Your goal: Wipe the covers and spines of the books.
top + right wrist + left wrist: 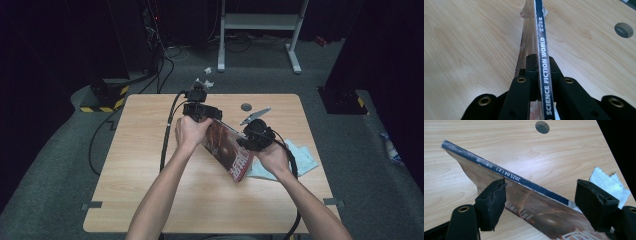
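Note:
A magazine (227,150) with a glossy reddish-brown cover is held on edge above the wooden table (150,175), spine up. Its dark spine (541,37) reads "SCIENCE FICTION WORLD". My right gripper (540,62) is shut on that spine near one end; from above, this right gripper (252,140) sits at the magazine's right side. My left gripper (544,202) stands wide open, with the magazine (531,202) running slantwise between its jaws. Its left pad (491,202) is right at the cover just under the spine, and the right pad (596,205) is clear of it. From above, the left gripper (207,116) is at the magazine's far left corner.
A white cloth (306,159) lies on the table under my right hand, its frayed corner (609,182) near the table's right edge. A round grey hole (246,106) is set into the far part of the tabletop. Cables trail from both grippers toward the near edge.

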Demonstrator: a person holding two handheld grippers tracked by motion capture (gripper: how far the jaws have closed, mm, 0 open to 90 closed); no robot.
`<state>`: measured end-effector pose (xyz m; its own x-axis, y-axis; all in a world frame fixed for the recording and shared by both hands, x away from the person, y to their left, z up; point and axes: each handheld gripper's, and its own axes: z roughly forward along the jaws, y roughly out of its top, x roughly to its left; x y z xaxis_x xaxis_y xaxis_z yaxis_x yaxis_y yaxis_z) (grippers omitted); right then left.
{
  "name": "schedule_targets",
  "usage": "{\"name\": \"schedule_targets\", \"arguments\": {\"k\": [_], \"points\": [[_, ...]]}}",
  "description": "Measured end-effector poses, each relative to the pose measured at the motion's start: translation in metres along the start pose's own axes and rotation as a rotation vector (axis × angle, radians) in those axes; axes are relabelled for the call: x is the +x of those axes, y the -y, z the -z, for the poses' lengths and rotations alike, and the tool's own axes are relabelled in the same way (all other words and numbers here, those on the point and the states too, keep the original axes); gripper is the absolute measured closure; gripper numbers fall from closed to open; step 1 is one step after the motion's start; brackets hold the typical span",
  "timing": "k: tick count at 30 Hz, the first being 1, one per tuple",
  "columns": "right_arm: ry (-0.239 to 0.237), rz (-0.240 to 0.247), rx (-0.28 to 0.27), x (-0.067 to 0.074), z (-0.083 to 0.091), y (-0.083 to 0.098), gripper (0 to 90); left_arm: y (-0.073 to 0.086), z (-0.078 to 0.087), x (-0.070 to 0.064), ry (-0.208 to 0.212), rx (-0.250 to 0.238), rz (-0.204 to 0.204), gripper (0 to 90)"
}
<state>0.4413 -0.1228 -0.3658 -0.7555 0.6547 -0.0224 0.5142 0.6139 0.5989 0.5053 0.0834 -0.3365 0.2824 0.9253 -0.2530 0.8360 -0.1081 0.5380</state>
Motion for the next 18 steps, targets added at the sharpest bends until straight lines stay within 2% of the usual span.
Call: {"name": "schedule_targets", "arguments": {"k": [7,8,18], "points": [[0.003,-0.004,-0.016,0.003,0.000,0.000,84.1,0.000,-0.005,-0.007,-0.008,0.014,0.006,25.1],[0.002,-0.006,-0.018,0.003,0.000,0.000,84.0,0.000,-0.006,-0.007,-0.014,0.013,-0.004,25.1],[-0.002,-0.003,-0.040,0.008,0.001,-0.002,84.1,-0.001,-0.014,-0.010,-0.021,0.045,-0.001,22.5]]}}
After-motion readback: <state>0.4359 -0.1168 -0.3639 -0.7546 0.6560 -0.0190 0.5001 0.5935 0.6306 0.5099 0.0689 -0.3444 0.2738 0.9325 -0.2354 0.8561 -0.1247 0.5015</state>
